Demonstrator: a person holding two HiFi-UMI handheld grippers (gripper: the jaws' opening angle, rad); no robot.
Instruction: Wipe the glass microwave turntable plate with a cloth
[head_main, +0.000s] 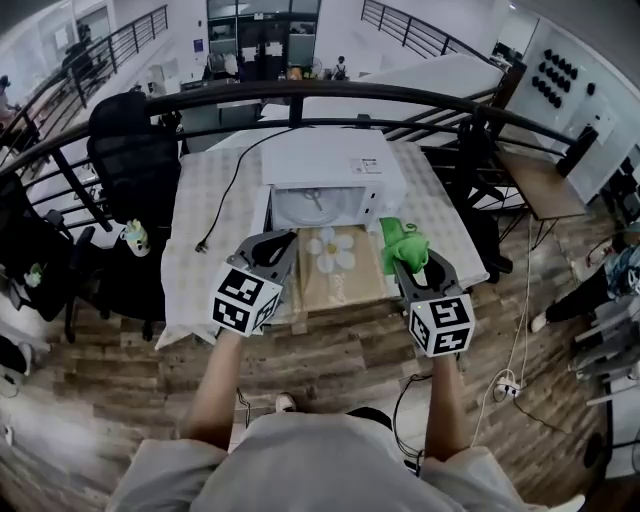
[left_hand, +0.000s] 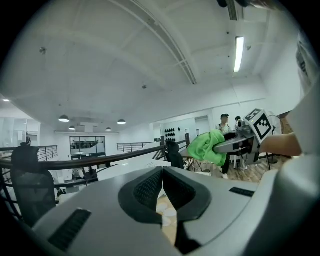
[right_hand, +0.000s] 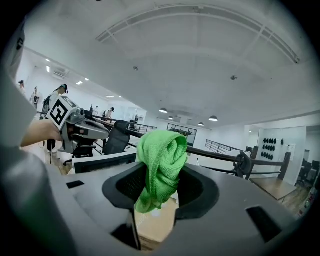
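Note:
The white microwave (head_main: 335, 165) stands on the table with its cavity facing me, and the round glass turntable plate (head_main: 316, 206) shows inside it. My right gripper (head_main: 408, 260) is shut on a bunched green cloth (head_main: 404, 240), held in the air to the right of the microwave front. In the right gripper view the green cloth (right_hand: 161, 162) hangs between the pads. My left gripper (head_main: 283, 243) is held in front of the microwave's lower left corner, shut, its pads (left_hand: 150, 187) touching with nothing between them. From the left gripper view I see the cloth (left_hand: 207, 147) in the right gripper.
A tan board (head_main: 337, 268) with a white flower shape (head_main: 331, 249) lies in front of the microwave. The table wears a checked cloth (head_main: 205, 205), and a black power cable (head_main: 228, 195) runs across it. A black railing (head_main: 300, 92) passes behind, with an office chair (head_main: 130, 150) at left.

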